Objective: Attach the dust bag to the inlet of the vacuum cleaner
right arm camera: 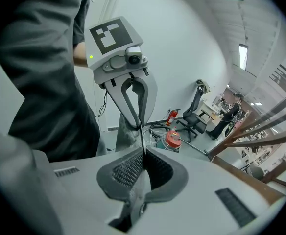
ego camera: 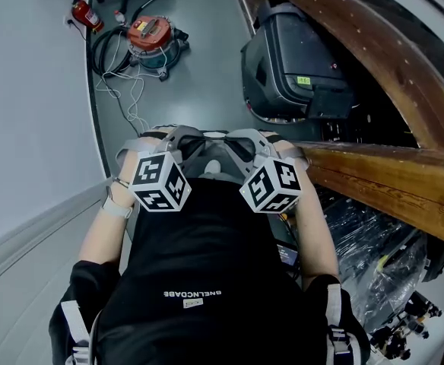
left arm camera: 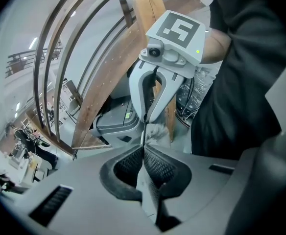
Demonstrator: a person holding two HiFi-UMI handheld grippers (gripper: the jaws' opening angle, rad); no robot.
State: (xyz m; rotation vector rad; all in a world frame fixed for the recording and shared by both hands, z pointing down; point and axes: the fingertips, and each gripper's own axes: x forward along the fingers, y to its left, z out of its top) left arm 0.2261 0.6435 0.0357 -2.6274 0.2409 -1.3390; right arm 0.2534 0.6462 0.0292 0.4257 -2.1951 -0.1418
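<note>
In the head view we see the left gripper and the right gripper raised side by side in front of the person's black shirt, tips turned toward each other. A pale grey piece, which we take to be the dust bag, sits between them, though most of it is covered here. The vacuum cleaner with its orange top stands on the floor well apart from the grippers, with a coiled hose beside it and a red fire extinguisher near the wall.

In the left gripper view, the ribbed pads are pressed together on a thin sheet seen edge-on. It runs straight across to the right gripper opposite, and crumpled grey bag material hangs there. Wooden beams rise behind.

In the right gripper view, these jaws are likewise clamped flat on the thin edge. The left gripper faces them, pinching the same sheet, with grey fabric below it. The vacuum cleaner shows on the floor beyond.
</note>
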